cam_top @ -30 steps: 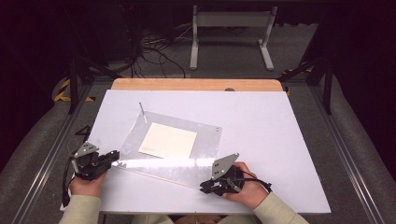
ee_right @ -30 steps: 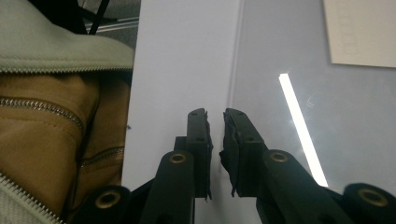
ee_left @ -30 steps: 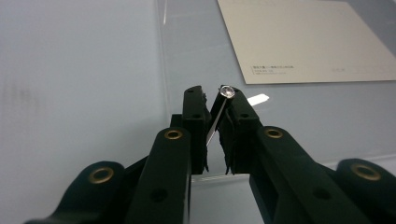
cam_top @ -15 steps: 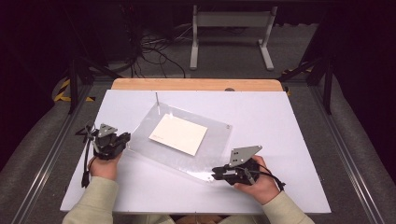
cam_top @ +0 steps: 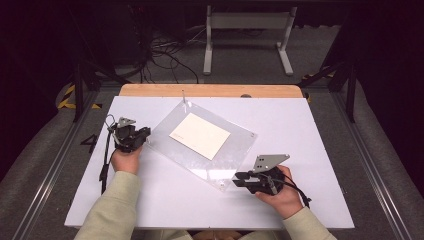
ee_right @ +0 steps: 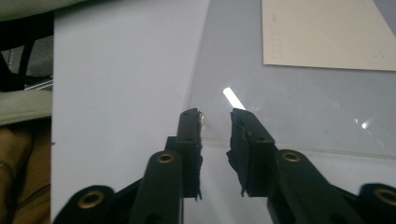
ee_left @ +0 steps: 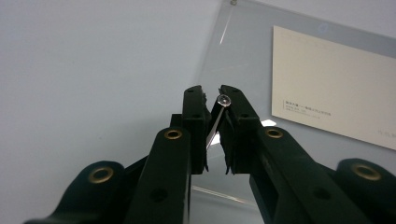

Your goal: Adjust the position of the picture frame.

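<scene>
A clear acrylic panel [cam_top: 235,150] with a cream card [cam_top: 200,136] inside lies slanted on the white table [cam_top: 300,130]. My left gripper [cam_top: 145,137] is at the panel's left corner. In the left gripper view it [ee_left: 212,100] is shut on the panel's thin edge, with a small metal stud by the tips, and the card [ee_left: 336,84] lies beyond. My right gripper [cam_top: 237,179] is at the panel's near corner. In the right gripper view its jaws [ee_right: 215,116] stand apart over that corner of the panel [ee_right: 289,102].
A thin metal pin [cam_top: 184,97] rises at the panel's far corner. A wooden strip [cam_top: 210,90] runs along the table's back edge. Beyond it, a metal stand [cam_top: 247,30] and cables sit on the floor.
The left gripper moved away from the person and to the right with the panel's corner, swinging the panel into a steeper slant. The right gripper shifted slightly at the near corner.
</scene>
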